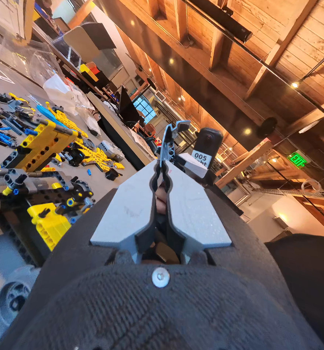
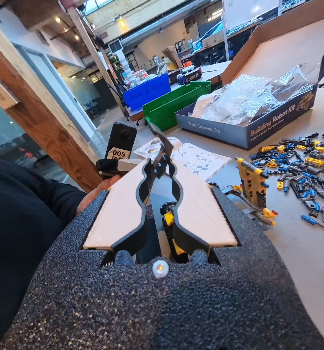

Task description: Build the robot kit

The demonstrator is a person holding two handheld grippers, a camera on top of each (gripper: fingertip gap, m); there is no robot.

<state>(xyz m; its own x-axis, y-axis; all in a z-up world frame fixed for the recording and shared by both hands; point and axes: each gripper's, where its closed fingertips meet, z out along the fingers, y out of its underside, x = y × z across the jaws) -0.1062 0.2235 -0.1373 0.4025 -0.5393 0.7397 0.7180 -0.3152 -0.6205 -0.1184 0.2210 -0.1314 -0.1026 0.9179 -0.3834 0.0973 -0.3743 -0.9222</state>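
Observation:
My left gripper (image 1: 162, 165) is shut on the lower end of a grey curved panel piece (image 1: 167, 145) with a row of holes, held up in the air off the table's edge. My right gripper (image 2: 159, 163) is closed on the same grey piece (image 2: 164, 144), which carries blue pins (image 2: 159, 164) here. The two grippers meet tip to tip: the right one's finger (image 1: 193, 165) shows just behind the piece in the left wrist view, and the left one's finger (image 2: 123, 164) shows beside it in the right wrist view. A hand (image 2: 98, 186) holds the left gripper.
A part-built yellow and black model (image 1: 41, 145) stands on the table (image 1: 100, 180), also in the right wrist view (image 2: 252, 181). Loose blue, grey and yellow parts (image 2: 305, 170) lie at the right. An open booklet (image 2: 199, 159), a kit box (image 2: 252, 121), green bins (image 2: 168, 106) and a wooden post (image 2: 49, 132) are near. Left and right tips are no more than a few centimetres apart.

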